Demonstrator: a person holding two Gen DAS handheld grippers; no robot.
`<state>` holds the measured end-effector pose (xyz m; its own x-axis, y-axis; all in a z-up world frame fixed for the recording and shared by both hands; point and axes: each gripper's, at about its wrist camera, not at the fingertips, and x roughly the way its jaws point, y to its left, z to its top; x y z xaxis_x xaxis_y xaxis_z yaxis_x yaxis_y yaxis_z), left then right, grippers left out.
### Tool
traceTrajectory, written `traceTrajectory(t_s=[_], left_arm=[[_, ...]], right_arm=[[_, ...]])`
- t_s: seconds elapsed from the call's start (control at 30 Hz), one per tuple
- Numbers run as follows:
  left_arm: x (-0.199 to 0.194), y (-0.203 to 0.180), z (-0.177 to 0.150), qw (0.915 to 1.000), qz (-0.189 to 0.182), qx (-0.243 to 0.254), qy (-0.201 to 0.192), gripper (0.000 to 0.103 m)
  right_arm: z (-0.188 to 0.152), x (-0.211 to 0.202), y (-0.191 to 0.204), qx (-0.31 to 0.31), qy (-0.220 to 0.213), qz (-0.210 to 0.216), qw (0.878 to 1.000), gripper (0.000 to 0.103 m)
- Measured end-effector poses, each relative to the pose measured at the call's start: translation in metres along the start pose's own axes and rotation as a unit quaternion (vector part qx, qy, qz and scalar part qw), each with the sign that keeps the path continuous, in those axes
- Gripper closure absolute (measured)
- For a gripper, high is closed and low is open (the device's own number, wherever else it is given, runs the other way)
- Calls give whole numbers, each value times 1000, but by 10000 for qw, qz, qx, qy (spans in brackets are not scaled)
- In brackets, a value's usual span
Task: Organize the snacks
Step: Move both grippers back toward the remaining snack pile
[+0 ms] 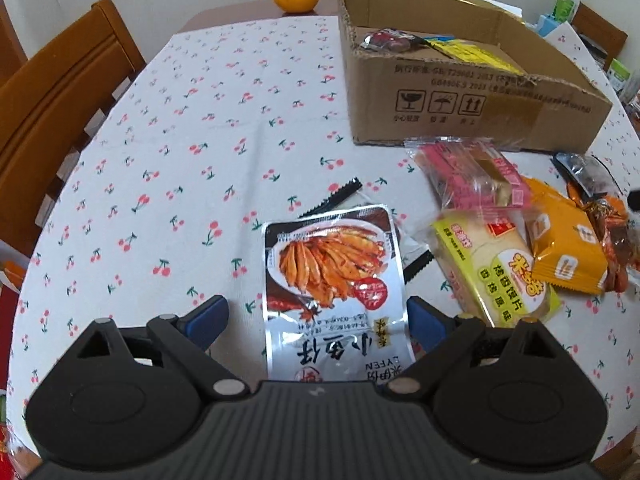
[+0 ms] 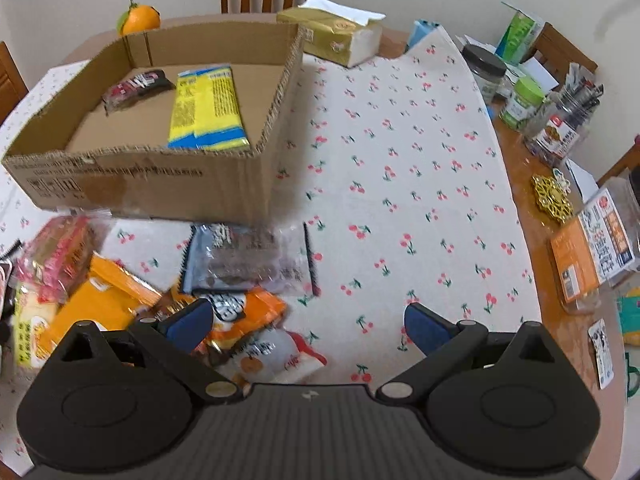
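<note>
Two grippers hang over the table (image 1: 208,128), both with jaws wide apart and holding nothing. Between the left gripper's (image 1: 316,316) blue tips lies a silver fish snack (image 1: 332,280). More snacks (image 1: 520,240) sit in a pile beside it. Under the right gripper (image 2: 310,320) is an orange pack (image 2: 256,308). The box (image 2: 152,184) has two snacks inside.

You have a silver fish-snack pouch (image 1: 334,280) lying flat on the desk, apart from a loose heap of pink (image 1: 472,178), yellow (image 1: 492,268) and orange packets (image 1: 568,252). Your open cardboard box (image 2: 160,184) behind holds a yellow-blue packet (image 2: 206,108) and a dark one (image 2: 136,86).
</note>
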<state>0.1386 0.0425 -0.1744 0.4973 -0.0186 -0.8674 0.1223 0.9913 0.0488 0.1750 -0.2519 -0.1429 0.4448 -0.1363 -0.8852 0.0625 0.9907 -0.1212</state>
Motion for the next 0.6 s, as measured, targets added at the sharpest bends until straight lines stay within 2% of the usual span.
traceTrajectory(t_s=[0.17, 0.43, 0.6], left_arm=[[-1, -1, 0, 10000, -56, -5, 7, 8], [1, -2, 1, 9999, -152, 16, 67, 8], [2, -1, 1, 9997, -205, -3, 96, 8]], right_arm=[[-12, 9, 3, -63, 273, -25, 9996, 0], [-8, 15, 8, 38, 268, 45, 9996, 0], [-17, 16, 3, 27, 325, 20, 9995, 0]])
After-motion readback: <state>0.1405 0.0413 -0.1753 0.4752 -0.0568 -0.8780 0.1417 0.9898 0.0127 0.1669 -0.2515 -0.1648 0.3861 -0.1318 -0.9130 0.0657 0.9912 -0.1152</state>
